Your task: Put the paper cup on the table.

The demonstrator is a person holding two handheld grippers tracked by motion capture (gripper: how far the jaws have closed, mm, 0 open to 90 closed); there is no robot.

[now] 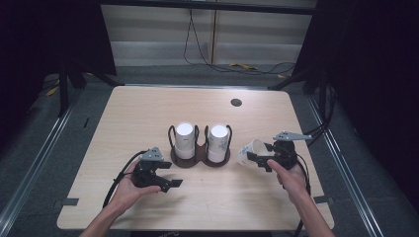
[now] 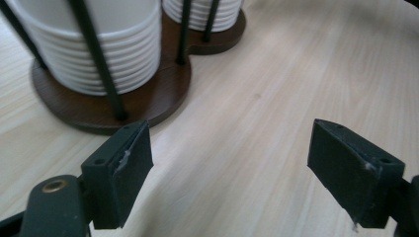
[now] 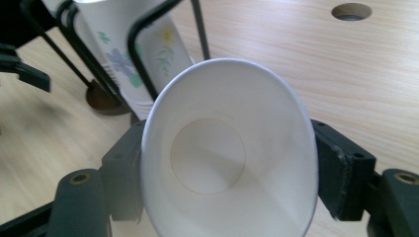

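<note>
The right gripper is clamped on a single white paper cup. Seen in the right gripper view, the two black jaws press on opposite sides of the cup wall and squeeze its mouth into an oval. The cup lies tilted on its side with the open mouth facing back along the gripper. In the high view it sits at about 4 o'clock on the table, just beside the cup holder, apart from it.

The left gripper stands wide open with nothing between its jaws. In the left gripper view, bare wood shows between its pads. It sits at about 7 o'clock on the table, near the holder's left ring.

The cup holder is a dark double base with black wire uprights, close to the table centre. Its left ring carries a plain white cup stack. Its right ring carries a flower-printed cup stack. The held cup is at 3 o'clock from the printed stack.

A round cable hole lies at about 1 o'clock on the tabletop.
</note>
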